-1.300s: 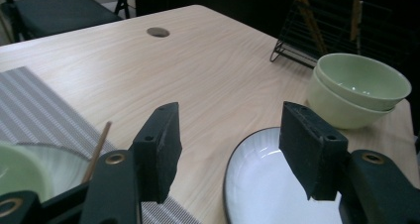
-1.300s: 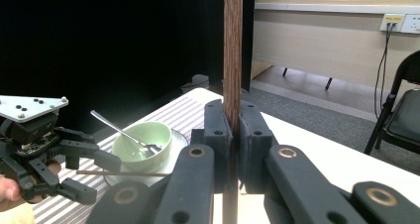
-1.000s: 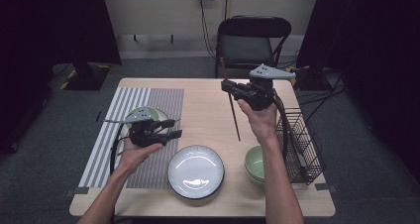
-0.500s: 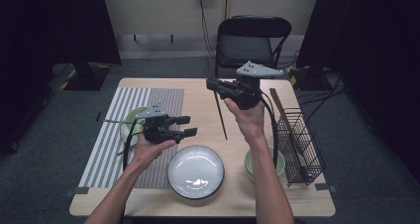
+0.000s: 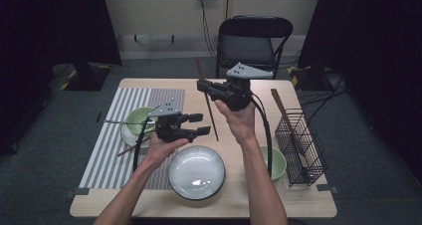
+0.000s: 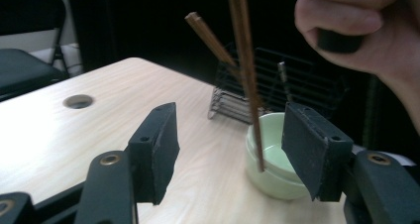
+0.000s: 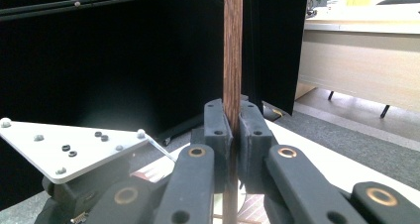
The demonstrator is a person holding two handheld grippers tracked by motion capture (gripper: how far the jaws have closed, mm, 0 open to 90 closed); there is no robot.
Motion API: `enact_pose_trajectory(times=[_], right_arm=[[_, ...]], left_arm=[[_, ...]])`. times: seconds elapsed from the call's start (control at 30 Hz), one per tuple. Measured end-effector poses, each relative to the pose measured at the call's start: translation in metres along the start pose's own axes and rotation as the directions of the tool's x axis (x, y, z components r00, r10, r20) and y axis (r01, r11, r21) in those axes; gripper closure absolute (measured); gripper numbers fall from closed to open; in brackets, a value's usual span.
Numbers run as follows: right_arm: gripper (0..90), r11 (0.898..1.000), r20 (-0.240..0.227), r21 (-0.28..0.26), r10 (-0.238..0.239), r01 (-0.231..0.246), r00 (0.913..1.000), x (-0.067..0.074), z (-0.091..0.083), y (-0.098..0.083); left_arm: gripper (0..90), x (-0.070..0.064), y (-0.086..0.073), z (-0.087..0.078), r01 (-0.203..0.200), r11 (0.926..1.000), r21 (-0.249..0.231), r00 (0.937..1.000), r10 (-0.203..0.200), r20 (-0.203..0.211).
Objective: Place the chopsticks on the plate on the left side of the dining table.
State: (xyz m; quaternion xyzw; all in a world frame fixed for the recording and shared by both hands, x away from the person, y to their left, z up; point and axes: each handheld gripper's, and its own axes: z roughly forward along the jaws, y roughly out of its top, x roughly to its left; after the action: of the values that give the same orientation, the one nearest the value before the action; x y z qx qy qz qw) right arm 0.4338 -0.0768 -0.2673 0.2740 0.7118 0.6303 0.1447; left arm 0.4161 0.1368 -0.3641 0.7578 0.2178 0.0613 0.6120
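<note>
while the right gripper (image 5: 205, 87) pinches a chopstick (image 5: 211, 114) upright above the table (image 5: 149, 205), the left gripper (image 5: 198, 124) (jaws just opening, nothing between) hovers nearby; a wire basket (image 5: 301, 145) holds another chopstick (image 5: 279, 104).

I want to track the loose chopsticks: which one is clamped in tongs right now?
The upright chopstick over mid-table, pinched by the right tongs. Another chopstick leans in the wire basket; one more lies by the left green bowl.
</note>
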Motion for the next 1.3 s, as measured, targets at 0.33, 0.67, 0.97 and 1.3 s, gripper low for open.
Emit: enact_pose_trajectory(times=[0.33,0.67,0.97,1.3], right_arm=[[84.9,1.000,-0.025,-0.012,0.005,-0.005,0.9997,0.006,0.000,0.000],[85.0,0.999,-0.025,-0.028,0.017,-0.017,0.9996,0.000,-0.007,0.001],[84.9,0.999,-0.030,-0.033,0.025,-0.026,0.9992,-0.003,-0.014,-0.001],[84.9,0.999,-0.045,-0.020,0.029,-0.030,0.9986,0.001,-0.002,-0.008]], left_arm=[[39.8,0.004,-0.001,0.011,0.021,0.9998,-0.007,0.9997,-0.021,-0.016],[40.1,0.011,-0.002,0.007,0.011,0.9999,0.005,0.9980,-0.010,-0.063],[44.5,0.016,-0.005,-0.005,0.020,0.9998,0.008,0.9986,-0.019,-0.050],[55.3,0.009,0.011,-0.007,0.001,0.9988,-0.049,0.9996,0.000,0.027]])
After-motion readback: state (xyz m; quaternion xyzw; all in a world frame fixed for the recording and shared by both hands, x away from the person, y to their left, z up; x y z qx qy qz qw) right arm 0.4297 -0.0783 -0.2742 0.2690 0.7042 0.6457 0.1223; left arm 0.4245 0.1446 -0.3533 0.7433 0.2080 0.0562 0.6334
